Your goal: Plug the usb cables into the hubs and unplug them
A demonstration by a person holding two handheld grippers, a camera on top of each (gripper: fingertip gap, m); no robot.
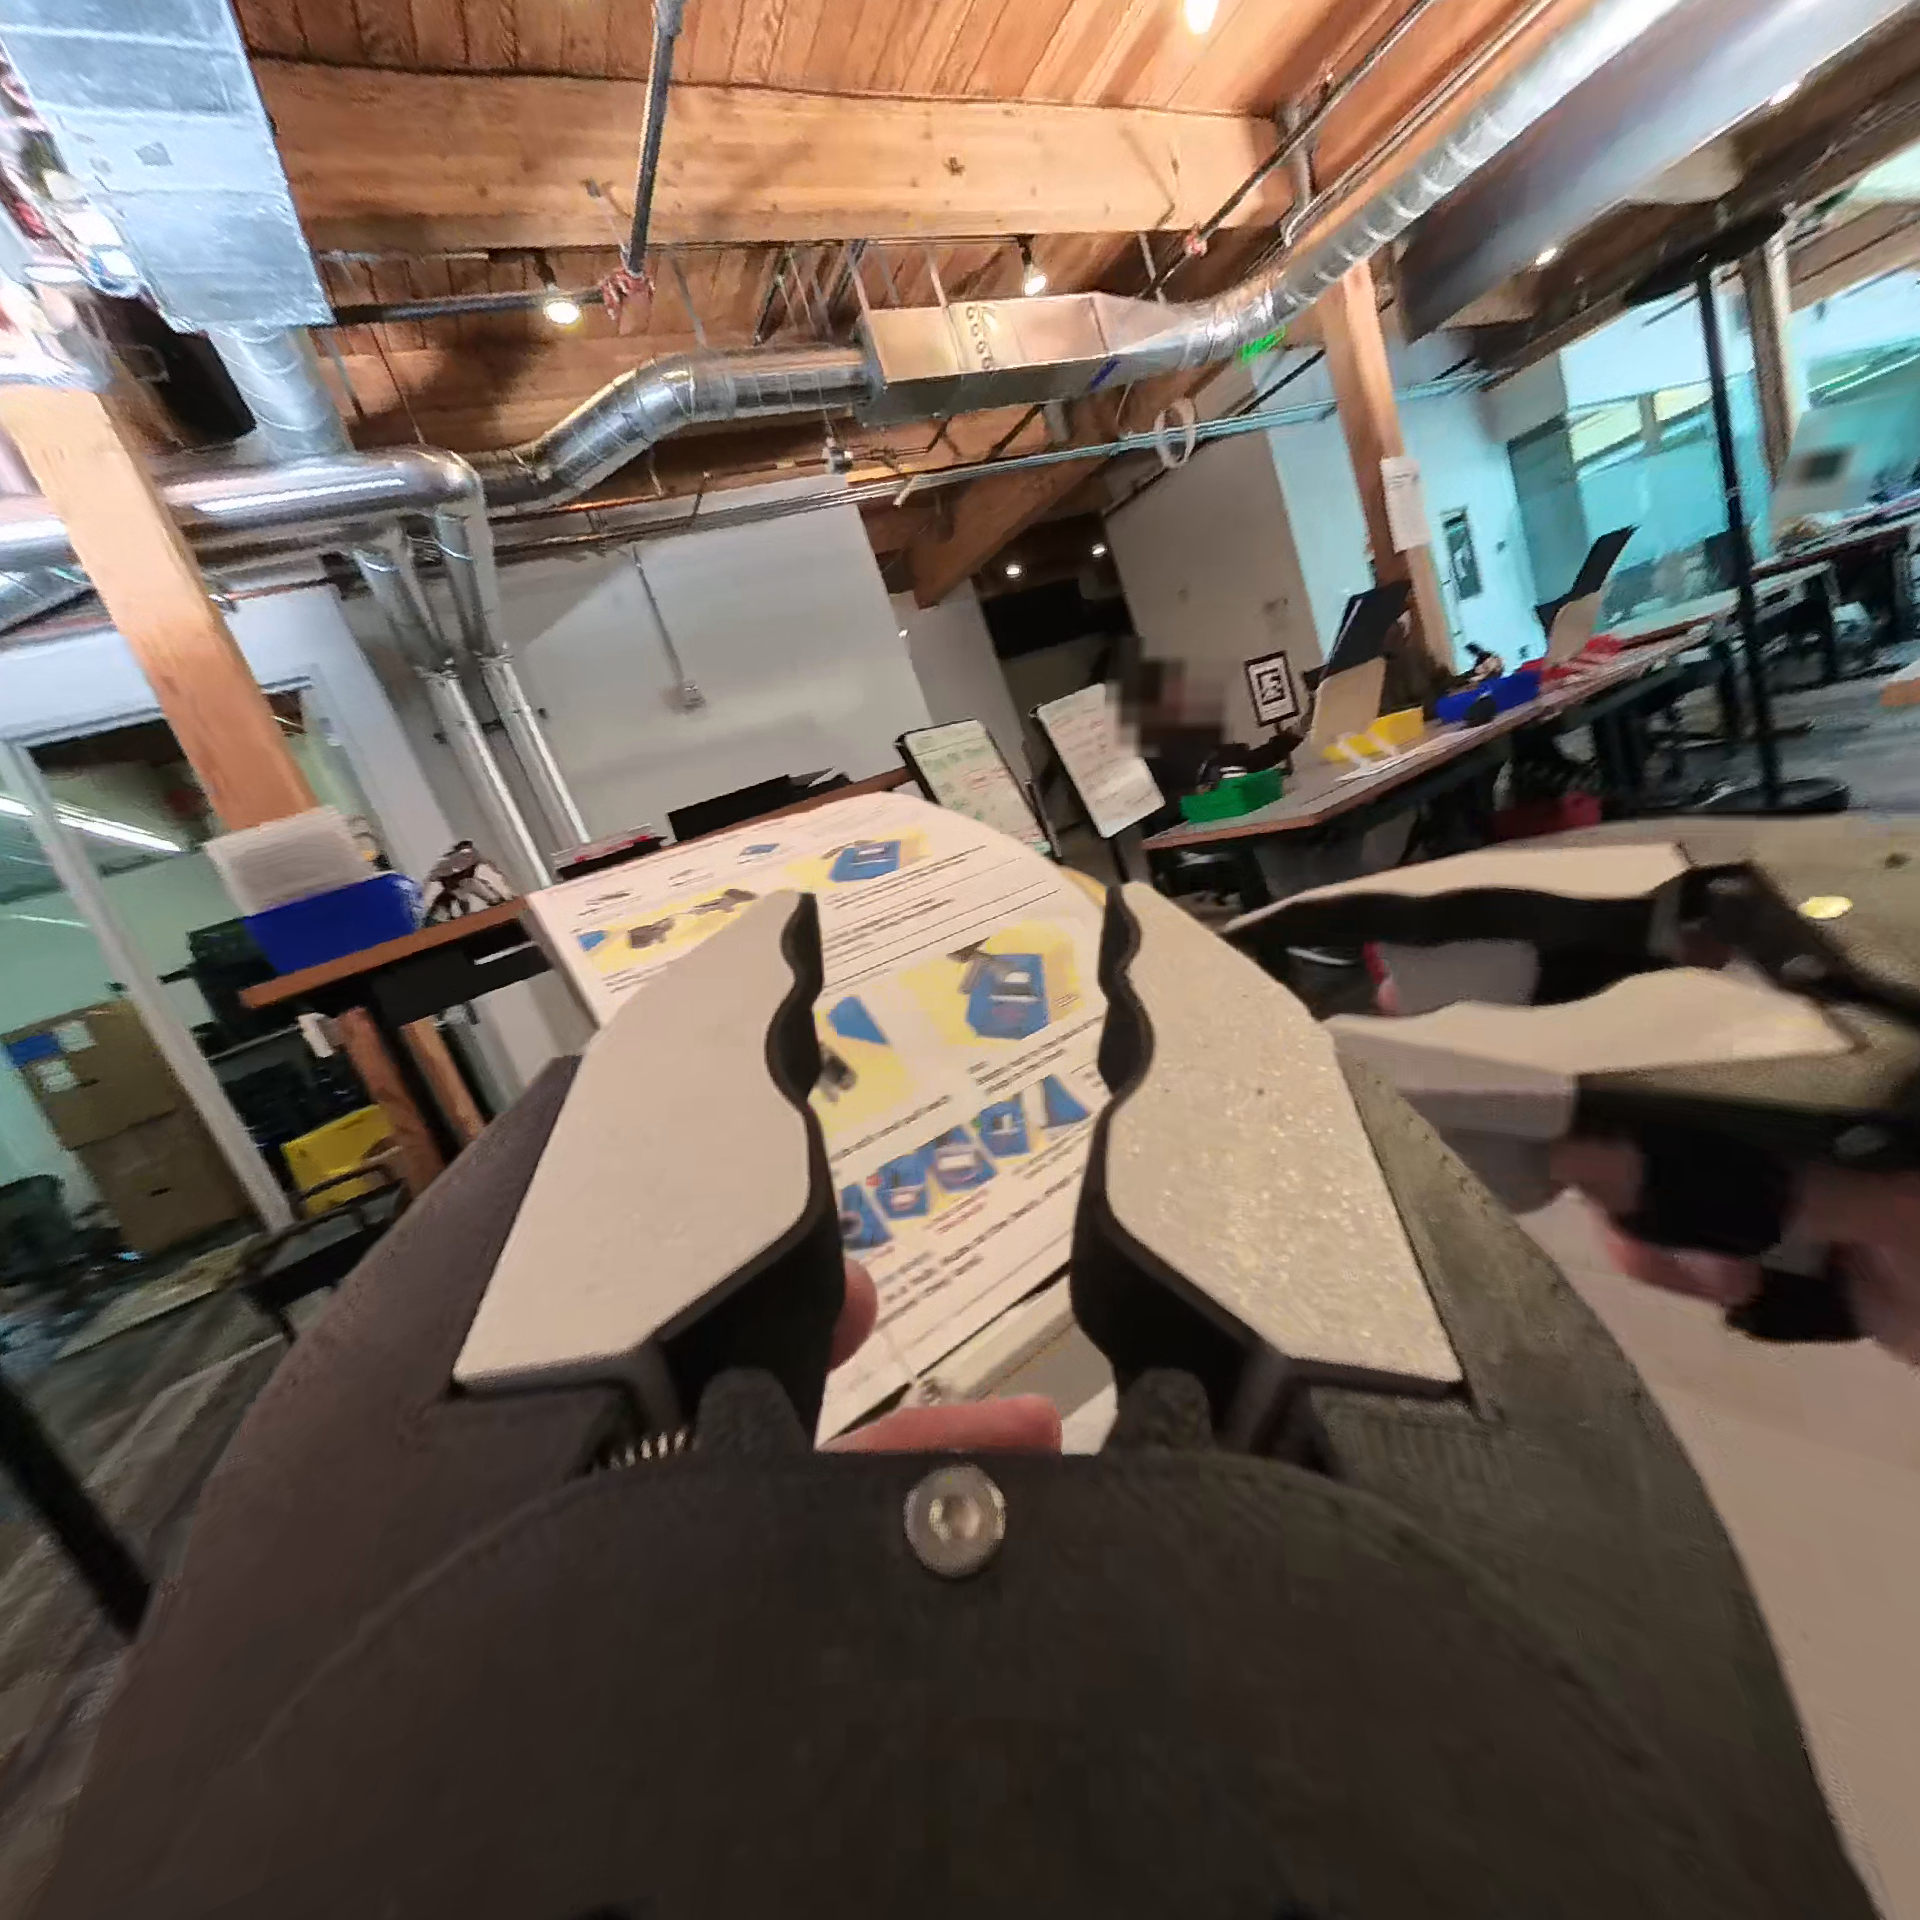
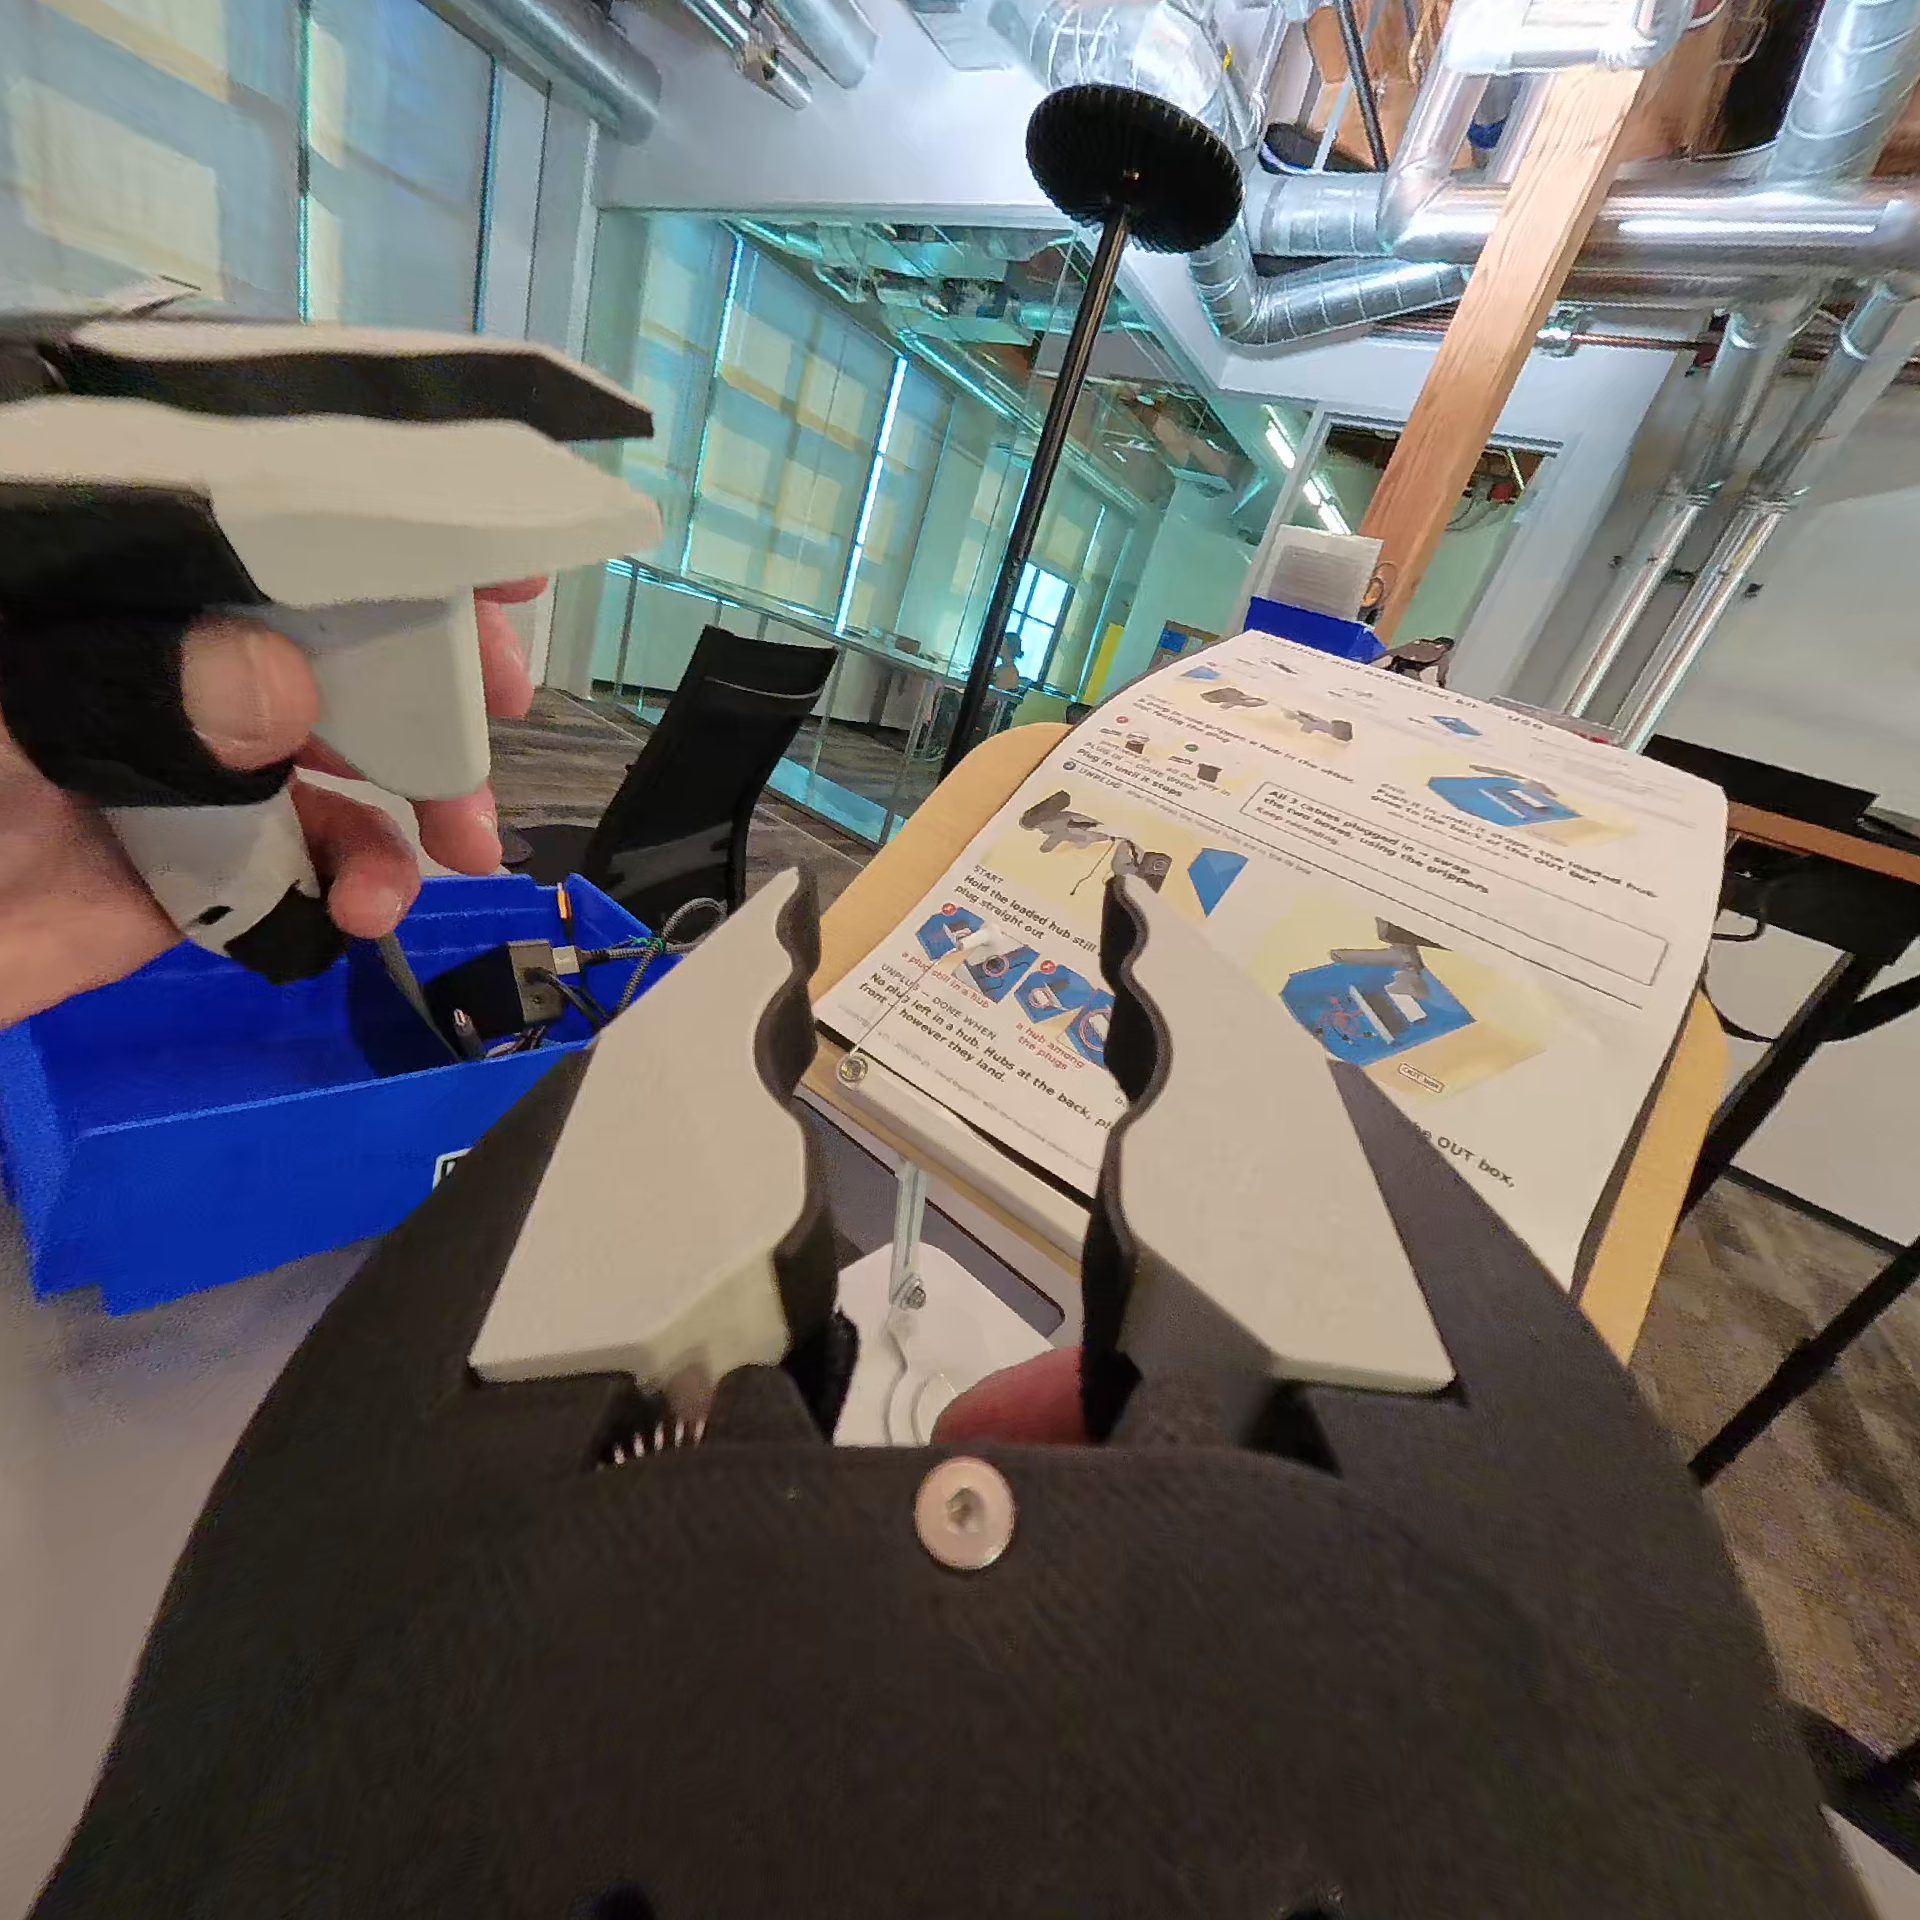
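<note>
Right of the blue bin, I hold both tongs, left and right, released, empty; no plugging started.

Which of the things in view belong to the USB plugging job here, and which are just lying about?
For the job:
- blue bin
- hub and cables inside it
- left gripper, open
- right gripper, open
- instruction sheet on its stand

Lying about:
- black chair
- black pole stand
- green bin
- yellow bin
</note>
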